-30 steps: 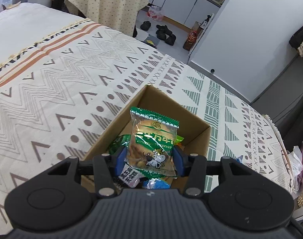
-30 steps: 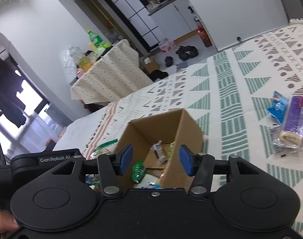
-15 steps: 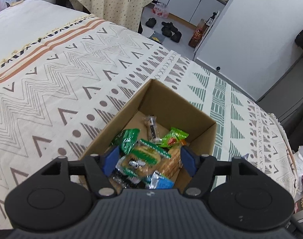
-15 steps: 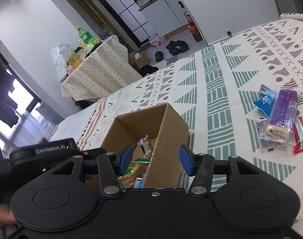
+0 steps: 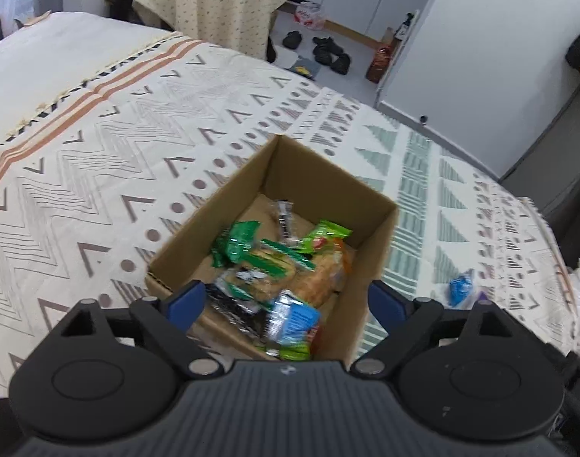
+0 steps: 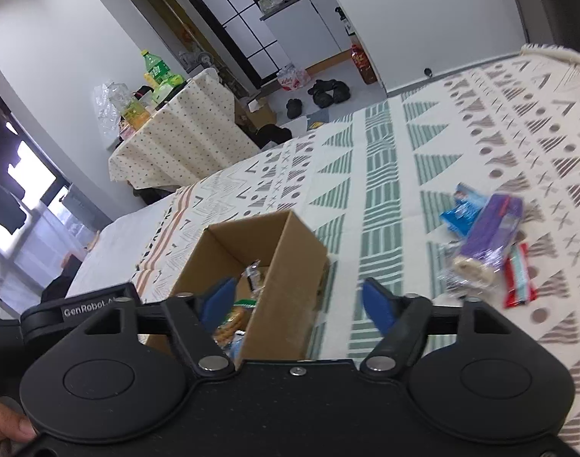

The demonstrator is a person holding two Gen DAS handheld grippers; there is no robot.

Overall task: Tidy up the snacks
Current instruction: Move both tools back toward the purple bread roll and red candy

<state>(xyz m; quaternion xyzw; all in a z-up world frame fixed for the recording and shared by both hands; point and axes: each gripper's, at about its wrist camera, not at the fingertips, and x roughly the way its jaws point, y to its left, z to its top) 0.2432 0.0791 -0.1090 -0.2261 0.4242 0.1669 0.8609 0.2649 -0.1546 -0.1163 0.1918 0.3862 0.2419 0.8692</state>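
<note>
Brown cardboard box [image 5: 320, 186]; green-triangled cream bedspread [image 6: 381, 175]

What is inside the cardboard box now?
The cardboard box holds a pile of snack packets: green ones, a blue one, a biscuit pack. Whatever lies beneath the pile is covered.

The box's [image 6: 267, 266] near wall hides most snacks [image 5: 274, 270] inside; loose packets [image 6: 488, 240] on the bed are motion-blurred, their labels unreadable.

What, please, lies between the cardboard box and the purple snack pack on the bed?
Only bare patterned bedspread lies between the cardboard box and the purple snack pack, as the right wrist view shows.
</note>
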